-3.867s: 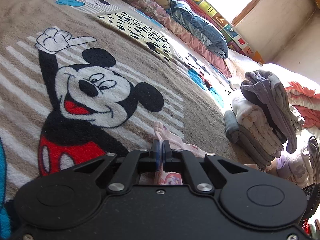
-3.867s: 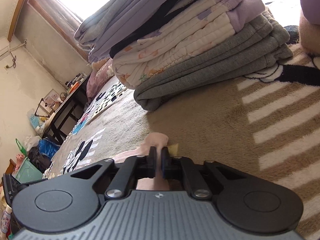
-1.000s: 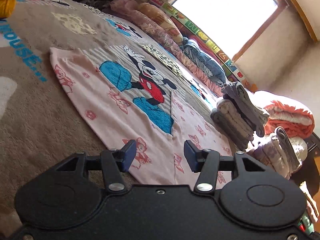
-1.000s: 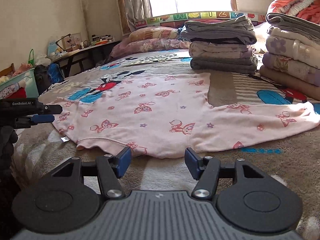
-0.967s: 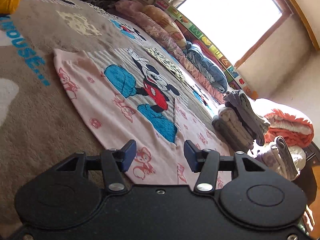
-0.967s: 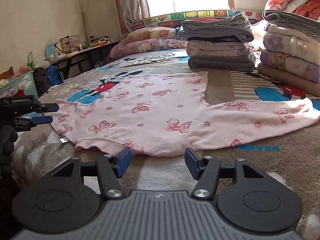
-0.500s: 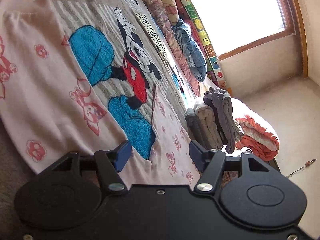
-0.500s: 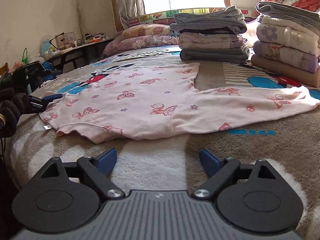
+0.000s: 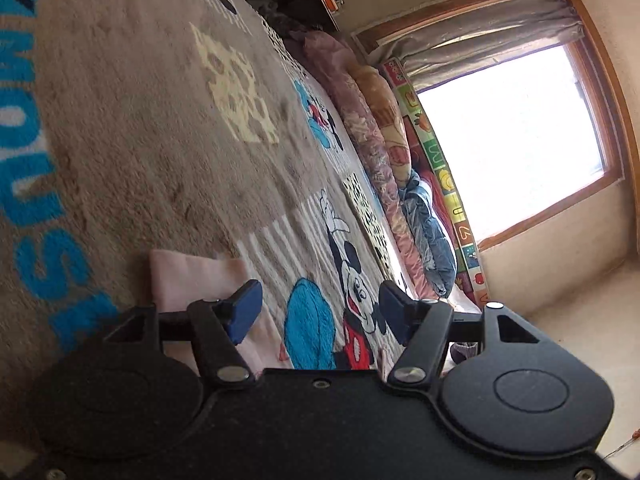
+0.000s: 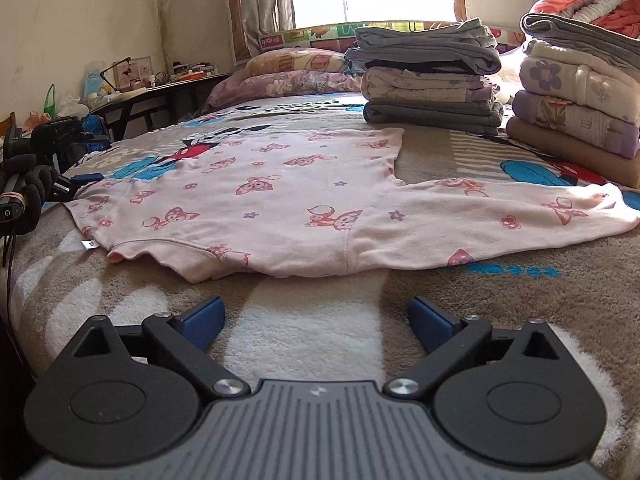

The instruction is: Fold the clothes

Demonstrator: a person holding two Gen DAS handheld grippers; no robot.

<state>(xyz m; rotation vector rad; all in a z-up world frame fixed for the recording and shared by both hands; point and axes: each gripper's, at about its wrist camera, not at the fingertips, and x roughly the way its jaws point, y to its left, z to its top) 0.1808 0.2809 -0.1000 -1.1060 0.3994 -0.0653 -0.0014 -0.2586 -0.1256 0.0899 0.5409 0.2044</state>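
A pink long-sleeved top point(image 10: 256, 216), printed with small cartoon animals, is laid flat and fully spread on the Mickey Mouse blanket point(image 10: 304, 332) of the bed, presumably so that its outline is exposed before any fold is made. The hem is seen just ahead of the right tool point(image 10: 316, 322), and one sleeve point(image 10: 516, 216) is stretched out ahead and to that tool's right. The right tool is held low above bare blanket, short of the hem; its jaws are opening and stand nearly at full spread, with nothing between them. The left tool point(image 9: 318, 308) is seen at the garment's opposite edge, gripped by a gloved hand point(image 10: 24, 196); its jaws are also opening, about half spread, and no cloth is pinched, although a pink sleeve end point(image 9: 192, 280) is seen beside and partly behind its left finger point(image 9: 244, 310). Two stacks of folded clothes point(image 10: 428, 76) are kept beyond the top, well ahead of the right tool, probably as the place for finished items. The folding of this top is judged not yet begun: both tools appear to be readied for fresh grips.
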